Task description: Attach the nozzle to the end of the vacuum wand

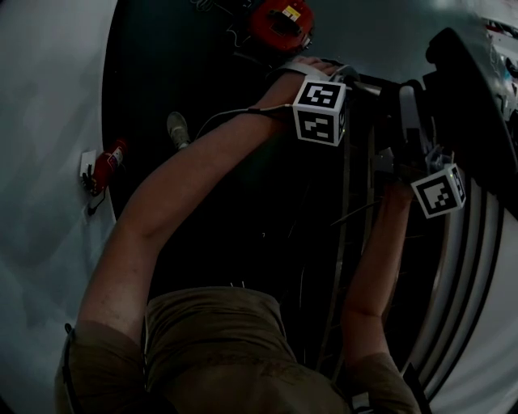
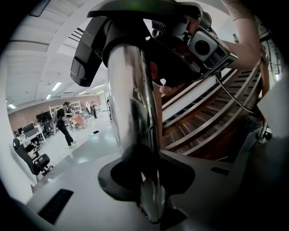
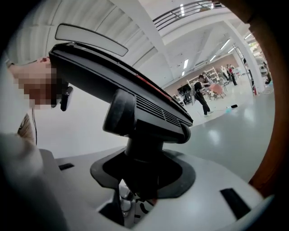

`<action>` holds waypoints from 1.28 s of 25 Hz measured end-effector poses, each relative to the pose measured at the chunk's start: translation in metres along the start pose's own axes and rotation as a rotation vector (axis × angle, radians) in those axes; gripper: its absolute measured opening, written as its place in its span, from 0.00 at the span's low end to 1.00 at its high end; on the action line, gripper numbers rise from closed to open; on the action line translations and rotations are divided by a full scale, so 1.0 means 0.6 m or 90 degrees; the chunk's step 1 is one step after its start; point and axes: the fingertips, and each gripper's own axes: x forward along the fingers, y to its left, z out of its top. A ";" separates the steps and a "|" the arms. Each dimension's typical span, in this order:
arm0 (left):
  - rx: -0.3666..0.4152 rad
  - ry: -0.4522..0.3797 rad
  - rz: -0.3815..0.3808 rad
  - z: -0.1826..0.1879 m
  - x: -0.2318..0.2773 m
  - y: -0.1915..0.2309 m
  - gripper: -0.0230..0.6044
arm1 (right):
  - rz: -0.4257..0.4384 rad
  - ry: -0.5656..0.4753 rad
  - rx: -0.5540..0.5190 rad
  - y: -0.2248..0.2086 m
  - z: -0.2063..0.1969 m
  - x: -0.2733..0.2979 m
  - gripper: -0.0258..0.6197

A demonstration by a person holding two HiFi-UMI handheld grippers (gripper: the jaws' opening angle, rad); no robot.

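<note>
Big bright hall in the left gripper view: pale glossy floor (image 2: 86,151), people at desks far off at the left edge, wooden slats climbing on the right. Dead centre, the left gripper (image 2: 151,203) is clamped hard on the chrome vacuum wand (image 2: 133,103), which runs from the bottom middle straight up the frame. Up top the wand vanishes into the black nozzle (image 2: 97,49), so the joint sits well above those jaws.

Over to the right gripper view: the right gripper (image 3: 135,194) has its jaws closed on the nozzle's black neck, the flat head fanning out above, upper left to middle right.

Here's the danger, as I read it. That chrome looks slick, so a firm push could slide the wand through the left jaws. And with only the neck held, the head may pivot off line and the fit could jam or stop half-seated.

Head view now, very dim: dark floor, both marker cubes close together upper right, the red vacuum body (image 1: 279,20) at top centre. Whether the joint is fully home, I can't tell.
</note>
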 end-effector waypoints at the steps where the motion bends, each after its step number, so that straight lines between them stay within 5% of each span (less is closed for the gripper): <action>1: -0.004 0.001 0.003 0.001 -0.002 0.003 0.21 | -0.003 0.003 0.006 -0.001 0.002 0.001 0.32; 6: -0.014 0.003 0.007 0.001 -0.013 -0.001 0.20 | -0.020 -0.046 -0.012 0.015 0.005 -0.008 0.32; 11: -0.009 -0.001 0.013 -0.003 -0.032 0.001 0.21 | 0.005 0.028 -0.011 0.042 0.001 0.018 0.32; 16: -0.006 0.010 0.000 -0.012 -0.042 0.006 0.20 | -0.024 -0.089 -0.037 0.047 -0.001 0.006 0.32; 21: 0.004 0.010 0.008 -0.014 -0.047 0.007 0.19 | -0.006 0.051 -0.042 0.066 -0.009 0.044 0.32; 27: 0.004 -0.007 -0.011 -0.014 -0.057 -0.005 0.19 | -0.027 0.004 -0.018 0.060 -0.021 0.027 0.32; 32: -0.024 -0.038 0.039 -0.016 -0.084 0.017 0.19 | -0.007 0.029 -0.043 0.095 -0.013 0.060 0.32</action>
